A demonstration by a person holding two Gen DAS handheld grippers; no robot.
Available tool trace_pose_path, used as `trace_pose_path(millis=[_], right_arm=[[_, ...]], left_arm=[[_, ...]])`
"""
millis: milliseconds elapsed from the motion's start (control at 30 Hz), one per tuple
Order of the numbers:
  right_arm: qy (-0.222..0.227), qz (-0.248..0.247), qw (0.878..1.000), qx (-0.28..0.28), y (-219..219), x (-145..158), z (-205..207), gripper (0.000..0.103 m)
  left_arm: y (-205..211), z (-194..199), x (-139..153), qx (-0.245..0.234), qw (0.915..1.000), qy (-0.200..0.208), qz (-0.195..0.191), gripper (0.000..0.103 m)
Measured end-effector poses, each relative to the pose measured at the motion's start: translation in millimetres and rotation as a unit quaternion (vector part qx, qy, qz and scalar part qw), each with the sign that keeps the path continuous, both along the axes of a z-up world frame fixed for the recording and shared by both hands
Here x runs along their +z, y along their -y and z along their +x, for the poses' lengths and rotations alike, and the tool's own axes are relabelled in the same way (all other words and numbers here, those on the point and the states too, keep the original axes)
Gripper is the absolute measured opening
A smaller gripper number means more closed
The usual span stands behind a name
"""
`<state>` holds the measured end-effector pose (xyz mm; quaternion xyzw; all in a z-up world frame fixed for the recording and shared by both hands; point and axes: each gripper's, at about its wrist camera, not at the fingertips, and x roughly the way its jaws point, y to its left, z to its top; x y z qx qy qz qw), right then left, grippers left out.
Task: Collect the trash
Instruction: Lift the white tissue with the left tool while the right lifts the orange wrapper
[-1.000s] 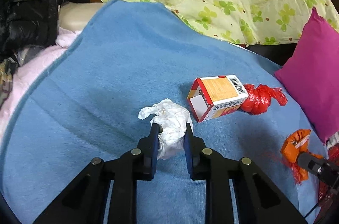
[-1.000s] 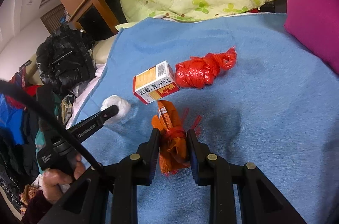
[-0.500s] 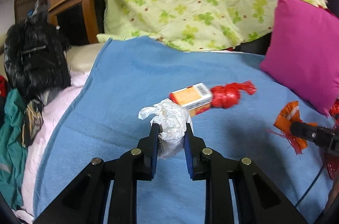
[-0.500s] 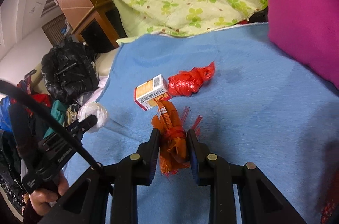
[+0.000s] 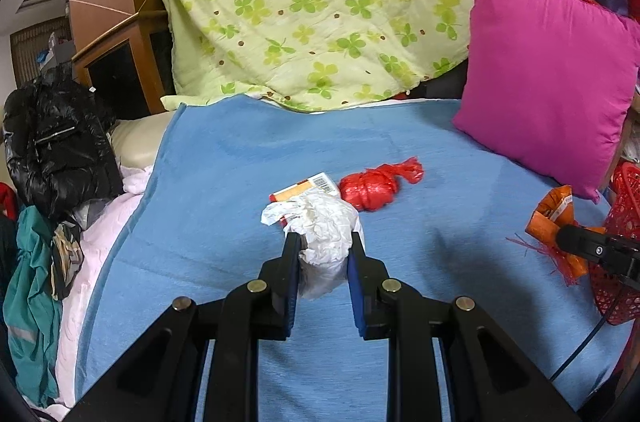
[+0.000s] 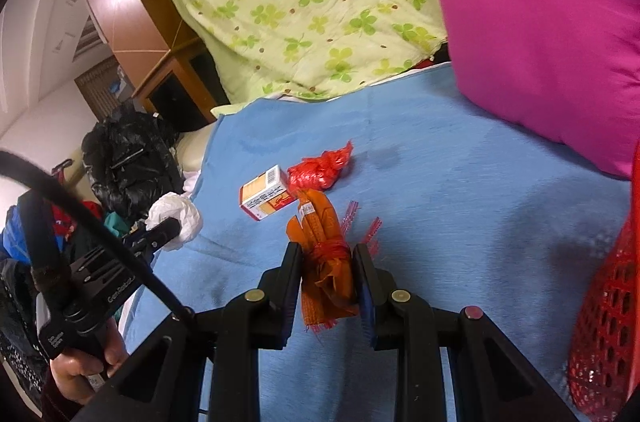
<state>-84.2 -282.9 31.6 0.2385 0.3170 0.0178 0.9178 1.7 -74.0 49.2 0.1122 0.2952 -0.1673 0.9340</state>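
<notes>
My left gripper (image 5: 322,243) is shut on a crumpled white tissue (image 5: 320,222) and holds it above the blue blanket (image 5: 240,158); the tissue also shows in the right wrist view (image 6: 176,218). My right gripper (image 6: 326,254) is shut on an orange mesh net bag (image 6: 324,254), also lifted; the bag shows at the right of the left wrist view (image 5: 554,218). A small orange and white carton (image 6: 266,192) and a knotted red plastic bag (image 6: 320,168) lie on the blanket farther back. A red mesh basket (image 6: 604,322) stands at the right edge.
A magenta pillow (image 5: 548,78) leans at the right. A green clover-print quilt (image 5: 320,2) is piled at the back. A black jacket (image 5: 56,150) and other clothes lie off the blanket's left side, by a wooden cabinet (image 5: 116,62).
Both grippers have lifted and drawn back from the blanket with their loads. The carton and red bag now look farther away. The red basket has come into view at the right.
</notes>
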Motion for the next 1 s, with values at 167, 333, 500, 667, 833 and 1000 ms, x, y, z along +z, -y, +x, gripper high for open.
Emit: trace_pose_path(millis=[167,333,500,667,833,1000], right_arm=[[-0.007,-0.002,1.0,-0.001,8,-4,0,0.028],[-0.008,-0.008,1.0,-0.002,13,-5,-3,0.028],[-0.008,-0.014,1.0,-0.006,19,-5,-5,0.028],[-0.006,-0.015,1.0,-0.007,21,-4,-8,0.028],[-0.002,-0.02,1.0,-0.007,22,-2,-10,0.028],[0.004,-0.028,1.0,-0.006,23,1,-13,0.028]], left_arm=[[13,-5,-2,-0.006,0.9999,0.003,0.009,0.024],[20,-7,-2,-0.01,0.9999,0.006,0.012,0.024],[26,-11,-1,-0.015,0.9996,0.016,0.019,0.024],[31,-16,2,-0.02,0.9993,0.023,0.022,0.024],[36,-21,4,-0.026,0.9989,0.029,0.024,0.024],[42,-26,5,-0.032,0.9985,0.035,0.028,0.024]])
